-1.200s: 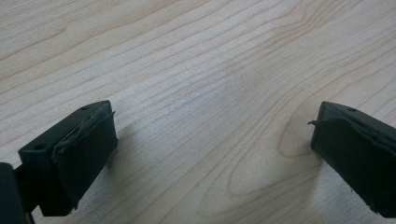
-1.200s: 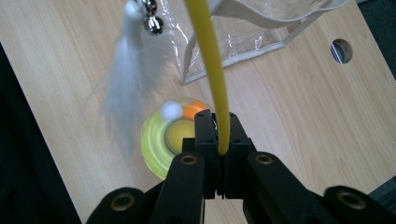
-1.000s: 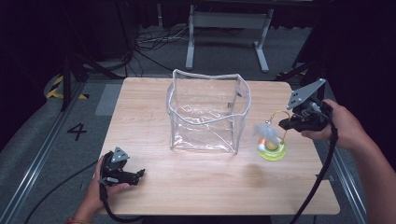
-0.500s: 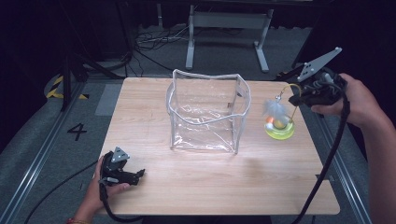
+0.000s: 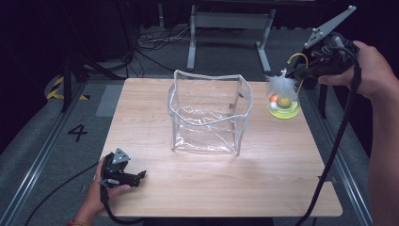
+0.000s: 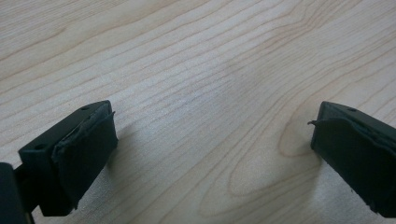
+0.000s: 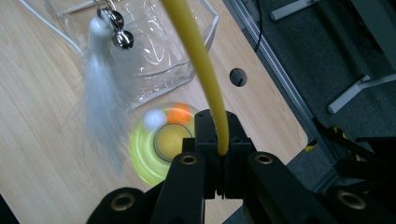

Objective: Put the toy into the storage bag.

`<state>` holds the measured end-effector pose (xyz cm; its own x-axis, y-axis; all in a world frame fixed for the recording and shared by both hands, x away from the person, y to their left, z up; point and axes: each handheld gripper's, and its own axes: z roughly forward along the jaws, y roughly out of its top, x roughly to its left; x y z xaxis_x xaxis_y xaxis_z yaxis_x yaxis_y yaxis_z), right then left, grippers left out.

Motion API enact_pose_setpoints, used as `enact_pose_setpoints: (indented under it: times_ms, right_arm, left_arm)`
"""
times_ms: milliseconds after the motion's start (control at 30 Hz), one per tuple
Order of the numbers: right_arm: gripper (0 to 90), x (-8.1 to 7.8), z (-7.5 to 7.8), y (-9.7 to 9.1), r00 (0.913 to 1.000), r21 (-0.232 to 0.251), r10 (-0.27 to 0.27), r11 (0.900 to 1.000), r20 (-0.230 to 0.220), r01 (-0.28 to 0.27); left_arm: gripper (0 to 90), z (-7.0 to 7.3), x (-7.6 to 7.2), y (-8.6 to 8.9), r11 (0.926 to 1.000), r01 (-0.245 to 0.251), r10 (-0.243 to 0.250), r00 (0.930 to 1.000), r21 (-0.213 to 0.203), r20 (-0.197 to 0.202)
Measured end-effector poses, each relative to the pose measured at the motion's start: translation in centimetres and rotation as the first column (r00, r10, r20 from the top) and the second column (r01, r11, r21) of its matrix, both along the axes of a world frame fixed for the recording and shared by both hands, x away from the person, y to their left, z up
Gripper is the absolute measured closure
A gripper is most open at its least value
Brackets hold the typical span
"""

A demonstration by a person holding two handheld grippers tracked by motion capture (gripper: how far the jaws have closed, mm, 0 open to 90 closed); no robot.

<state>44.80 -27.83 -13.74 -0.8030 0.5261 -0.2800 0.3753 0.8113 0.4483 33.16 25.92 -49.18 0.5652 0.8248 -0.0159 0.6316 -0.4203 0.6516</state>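
A cat toy hangs from my right gripper point(image 5: 302, 74), which is shut on its yellow wire point(image 5: 296, 57). The toy's yellow-green round base point(image 5: 283, 109), with an orange and a white ball on it, is off the table near the right edge. A white feather point(image 5: 282, 85) dangles from the wire's tip. In the right gripper view the wire point(image 7: 201, 56) runs up from the closed jaws point(image 7: 219, 151), with feather point(image 7: 102, 93), bells point(image 7: 119, 30) and base point(image 7: 163, 144) below. My left gripper point(image 5: 140, 175) rests at the front left, its jaws point(image 6: 210, 140) open over bare wood.
An open clear plastic bag point(image 5: 209, 113) stands upright in the middle of the wooden table point(image 5: 282, 179), just left of the toy. Floor rails, cables and a metal stand lie beyond the table. A round hole point(image 7: 238, 77) sits near the table's edge.
My right gripper has risen and moved toward the far right, lifting the toy off the table by its wire. The left gripper has stayed put.
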Motion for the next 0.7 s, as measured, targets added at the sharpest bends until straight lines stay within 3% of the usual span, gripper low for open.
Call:
enact_pose_setpoints:
  times_ms: [200, 700]
  right_arm:
    - [88.4, 0.7, 0.8, 1.7, 0.9997, -0.021, 0.023, 0.9995, 0.001, -0.023]
    - [88.4, 1.9, 2.5, 6.4, 0.9955, -0.013, 0.094, 0.9955, 0.011, -0.094]
  left_arm:
    - [0.6, 0.0, 0.0, 0.0, 1.0, 0.0, 0.0, 1.0, 0.0, 0.0]
    - [0.6, 0.0, 0.0, 0.0, 1.0, 0.005, -0.005, 1.0, -0.001, 0.001]
